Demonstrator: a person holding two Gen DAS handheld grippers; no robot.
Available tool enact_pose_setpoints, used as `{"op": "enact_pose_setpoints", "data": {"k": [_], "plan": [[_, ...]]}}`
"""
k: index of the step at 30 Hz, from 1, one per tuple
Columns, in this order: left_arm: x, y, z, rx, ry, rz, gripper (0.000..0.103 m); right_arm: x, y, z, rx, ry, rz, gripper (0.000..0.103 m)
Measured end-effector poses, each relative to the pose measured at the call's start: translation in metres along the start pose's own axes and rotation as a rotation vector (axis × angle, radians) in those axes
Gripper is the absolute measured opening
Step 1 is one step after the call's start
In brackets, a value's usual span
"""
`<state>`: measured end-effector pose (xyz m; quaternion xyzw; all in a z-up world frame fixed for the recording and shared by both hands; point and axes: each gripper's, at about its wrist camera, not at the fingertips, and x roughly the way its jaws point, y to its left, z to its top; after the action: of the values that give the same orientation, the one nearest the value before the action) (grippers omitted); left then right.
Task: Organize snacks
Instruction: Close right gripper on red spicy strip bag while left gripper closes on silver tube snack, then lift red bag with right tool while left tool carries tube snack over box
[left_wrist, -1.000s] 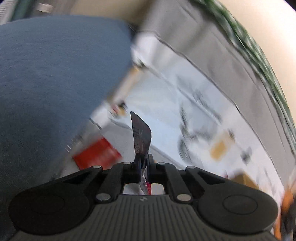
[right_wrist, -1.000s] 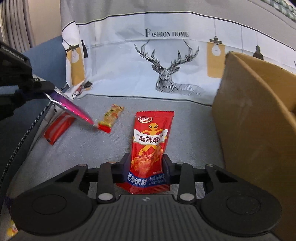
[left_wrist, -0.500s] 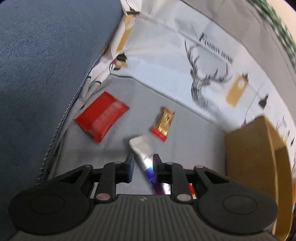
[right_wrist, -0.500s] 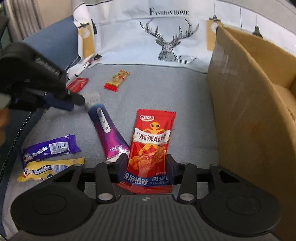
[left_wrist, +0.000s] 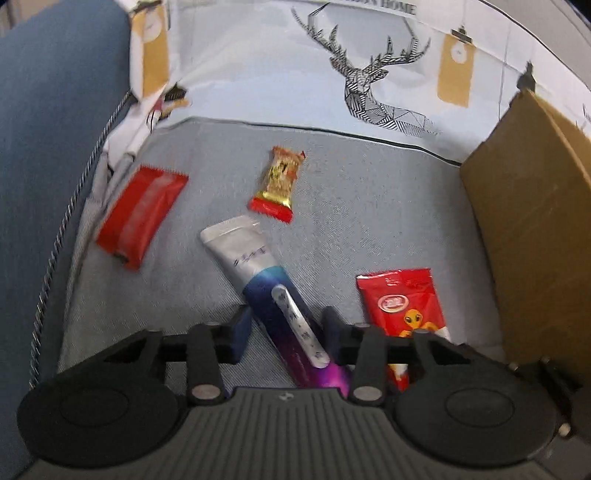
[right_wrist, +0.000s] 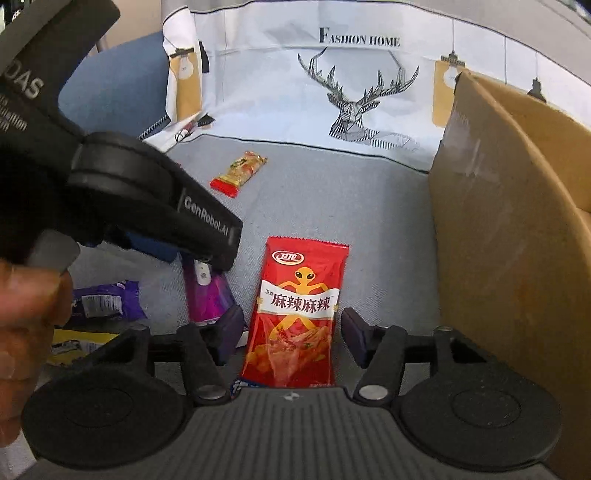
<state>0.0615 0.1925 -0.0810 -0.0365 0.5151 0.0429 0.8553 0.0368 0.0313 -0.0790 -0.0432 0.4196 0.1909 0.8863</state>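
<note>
A silver, blue and purple packet (left_wrist: 273, 295) lies flat on the grey seat (left_wrist: 369, 206), running between the fingers of my left gripper (left_wrist: 286, 332). Those jaws are opening and the left pad stands clear of the packet. In the right wrist view a red spicy-snack packet (right_wrist: 299, 306) lies on the seat between the fingers of my right gripper (right_wrist: 291, 334). Its jaws are opening too, with a gap on both sides. The left gripper's black housing (right_wrist: 155, 206) hangs over the purple packet (right_wrist: 207, 291) just left of the red one.
A cardboard box (left_wrist: 535, 229) stands open at the right, close to the red packet. Farther back lie a gold-and-red candy bar (left_wrist: 280, 181) and a flat red packet (left_wrist: 140, 216). A purple bar (right_wrist: 107, 301) and a yellow bar (right_wrist: 77, 343) lie front left beside a hand (right_wrist: 22, 314). A deer-print cloth (right_wrist: 351, 96) covers the backrest.
My left gripper swung down with the purple packet, set it on the seat and spread its jaws. The right gripper's jaws widened off the red packet, which stays on the seat.
</note>
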Motion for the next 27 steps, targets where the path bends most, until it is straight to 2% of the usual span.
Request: {"op": "enact_pose_setpoints", "data": {"k": [2,4,6,9,16,23,27], "plan": [[-0.001,0.005,0.003,0.006,-0.016,0.01,0.025,0.004,-0.002,0.001,0.005,0.012,-0.005,0.061],[-0.004,0.014,0.007,-0.005,-0.042,0.02,0.022,0.008,-0.003,-0.001,0.006,0.028,-0.003,0.061],[-0.005,0.021,0.011,-0.028,-0.048,0.016,0.023,0.008,-0.002,-0.003,-0.011,0.023,-0.004,0.061],[0.001,0.027,0.011,-0.07,-0.019,0.0,0.029,0.008,-0.002,-0.003,-0.019,0.026,0.0,0.061],[0.003,0.017,0.009,-0.03,-0.026,0.038,0.031,0.008,0.0,-0.002,-0.031,0.017,-0.003,0.051],[0.0,0.022,0.009,-0.069,-0.048,0.021,0.02,0.003,-0.002,-0.002,-0.01,-0.007,-0.004,0.046],[-0.01,0.025,0.013,-0.107,-0.092,-0.008,0.017,-0.014,-0.005,0.006,0.017,-0.066,0.007,0.045]]}}
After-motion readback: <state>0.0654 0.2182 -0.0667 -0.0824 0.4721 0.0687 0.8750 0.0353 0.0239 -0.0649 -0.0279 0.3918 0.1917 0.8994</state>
